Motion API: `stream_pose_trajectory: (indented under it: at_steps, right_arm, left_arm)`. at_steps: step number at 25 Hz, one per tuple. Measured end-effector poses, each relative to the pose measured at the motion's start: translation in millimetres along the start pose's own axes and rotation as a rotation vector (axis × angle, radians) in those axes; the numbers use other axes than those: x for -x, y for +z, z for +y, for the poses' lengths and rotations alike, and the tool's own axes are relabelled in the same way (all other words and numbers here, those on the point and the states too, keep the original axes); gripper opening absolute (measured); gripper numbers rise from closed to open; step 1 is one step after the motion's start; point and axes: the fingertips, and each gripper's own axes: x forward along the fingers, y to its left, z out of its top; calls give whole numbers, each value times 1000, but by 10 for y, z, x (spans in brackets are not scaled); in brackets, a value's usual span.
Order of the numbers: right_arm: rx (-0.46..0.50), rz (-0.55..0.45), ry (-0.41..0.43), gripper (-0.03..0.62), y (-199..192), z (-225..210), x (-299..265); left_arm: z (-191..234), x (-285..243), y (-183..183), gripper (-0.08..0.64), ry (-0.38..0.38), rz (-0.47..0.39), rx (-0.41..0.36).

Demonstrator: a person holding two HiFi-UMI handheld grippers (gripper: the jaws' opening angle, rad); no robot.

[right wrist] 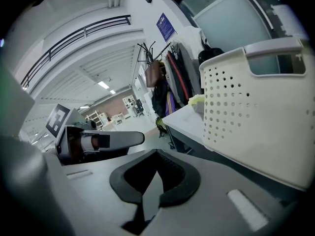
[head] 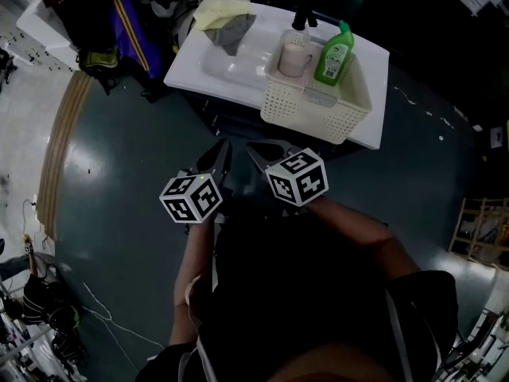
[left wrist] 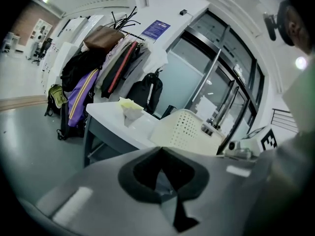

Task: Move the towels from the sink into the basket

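Fingers [head: 216,164] together and empty on your left gripper [head: 225,144] and right gripper [head: 253,147] (nothing to carry yet); towels [head: 226,24] wait far left in the sink [head: 231,64], basket [head: 316,108] to their right.

On the head view, the near wall of the basket [head: 318,106] hides the lower parts of the cup [head: 294,56] and the bottle [head: 334,54]. The bottle's label is too small for me to read. Where the yellow towel [head: 216,10] meets the grey towel [head: 232,32], I cannot tell which lies on top. The tap [head: 302,14] is dark and its top merges with the shadow behind it. On the right gripper view, the basket runs off the right edge and its wall hides what it contains. On the left gripper view, both towels are too small for me to make out their folds.
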Motion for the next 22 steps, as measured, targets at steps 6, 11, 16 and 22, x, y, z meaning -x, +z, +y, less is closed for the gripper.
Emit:
stream_pose_trajectory:
  at_steps: [6, 11, 16, 22]
  right_arm:
    - [-12, -10, -24, -2, 181, 8, -198]
    - [-46, -22, -40, -2, 291, 32, -390]
    - [-65, -31, -58, -2, 396, 114, -617]
    - [-97, -54, -89, -2, 488, 215, -874]
  left_arm:
    - [159, -33, 191, 8, -32, -6, 6]
    - [327, -26, 291, 8, -37, 31, -20]
    - [549, 50, 400, 8, -50, 55, -33]
    - [829, 150, 483, 8, -66, 86, -54]
